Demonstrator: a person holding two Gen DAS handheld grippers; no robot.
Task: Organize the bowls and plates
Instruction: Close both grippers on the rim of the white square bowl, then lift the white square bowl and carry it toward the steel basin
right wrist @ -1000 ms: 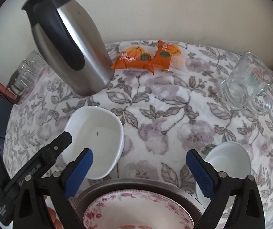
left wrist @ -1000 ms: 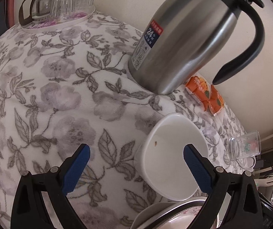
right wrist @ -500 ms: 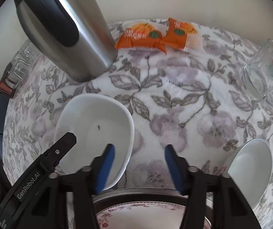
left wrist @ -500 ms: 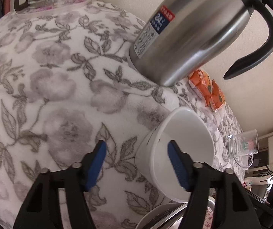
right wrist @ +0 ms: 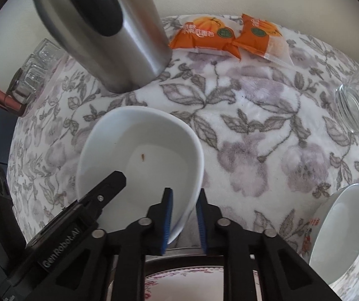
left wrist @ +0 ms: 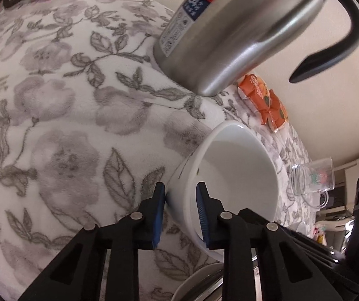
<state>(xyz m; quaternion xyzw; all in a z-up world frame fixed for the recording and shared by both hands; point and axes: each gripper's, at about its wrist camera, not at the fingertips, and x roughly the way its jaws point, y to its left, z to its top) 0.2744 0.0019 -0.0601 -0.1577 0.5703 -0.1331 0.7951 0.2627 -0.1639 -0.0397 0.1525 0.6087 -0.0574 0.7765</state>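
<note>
Both claws are on the same white bowl (left wrist: 237,183), which sits on the desk (left wrist: 61,115) under a cloth printed with grey flowers and leaves. The left claw (left wrist: 180,213) is closing on the bowl's near left rim, one blue pad inside and one outside, and both pads look pressed against the wall. The right claw (right wrist: 183,222) has clenched the bowl's (right wrist: 139,160) near right rim the same way, with the rim pinched between its blue pads. In the right wrist view the black finger of the left claw (right wrist: 104,188) reaches into the bowl from the near left. A small brown speck lies on the bowl's inner floor. Just near the bowl, at the bottom edge of the view, is a plate with a pink flower pattern (right wrist: 192,286), resting inside a dark metal rim. A second white bowl (right wrist: 340,230) with a red print on its outside lies to the near right, well apart from the first. A steel jug (right wrist: 104,32) with a black handle stands just beyond the held bowl, to the far left. Two orange snack packets (right wrist: 229,36) lie at the far edge by the wall. A glass mug (right wrist: 355,105) lies on its side at the far right. A tray of clear glasses (right wrist: 31,70) is at the far left.
</note>
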